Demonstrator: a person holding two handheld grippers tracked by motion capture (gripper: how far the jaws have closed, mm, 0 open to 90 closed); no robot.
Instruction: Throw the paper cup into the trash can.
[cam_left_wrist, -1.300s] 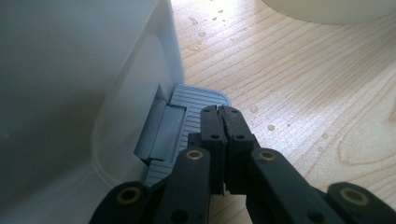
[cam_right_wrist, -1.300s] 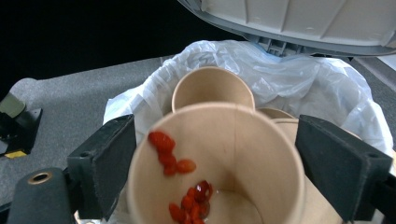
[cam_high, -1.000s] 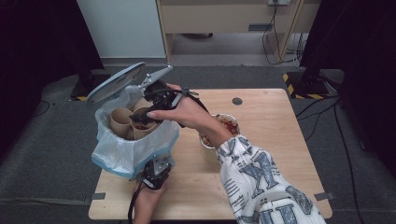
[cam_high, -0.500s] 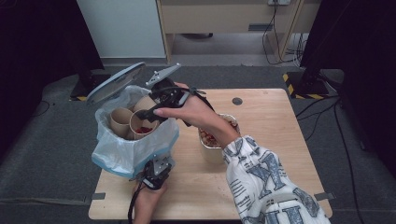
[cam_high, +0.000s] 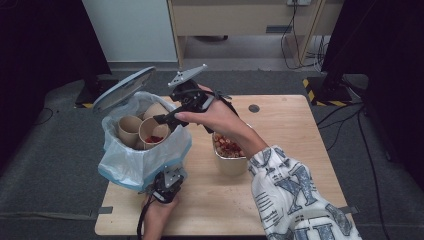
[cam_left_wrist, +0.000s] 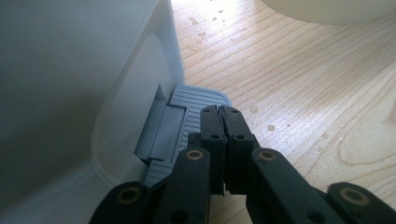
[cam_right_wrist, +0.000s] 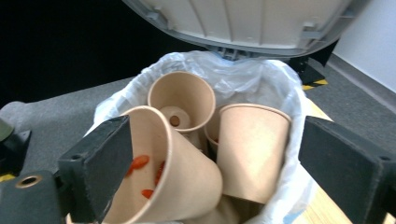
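A white pedal bin (cam_high: 140, 165) lined with a clear bag stands on the table's left, its grey lid (cam_high: 123, 89) raised. Several brown paper cups lie inside; the front cup (cam_high: 152, 131) (cam_right_wrist: 182, 172) holds red pieces. My right gripper (cam_high: 167, 121) (cam_right_wrist: 217, 158) hovers at the bin's right rim. Its jaws have just been opening and stand wide, with that cup lying loose below them. My left gripper (cam_high: 167, 180) (cam_left_wrist: 221, 112) is shut, with nothing between its jaws. Its tips rest on the bin's grey pedal (cam_left_wrist: 187, 105).
A round bowl (cam_high: 230, 162) with red and pale bits stands right of the bin, under my right forearm. An upright cup (cam_right_wrist: 252, 149) and a farther cup (cam_right_wrist: 182, 100) crowd the bag. A small dark disc (cam_high: 254, 108) lies at the table's far side.
My right gripper has drawn back to the right and slightly up from over the bin, with its jaws wider apart. The cup with red pieces stays in the bin. The left gripper has not moved.
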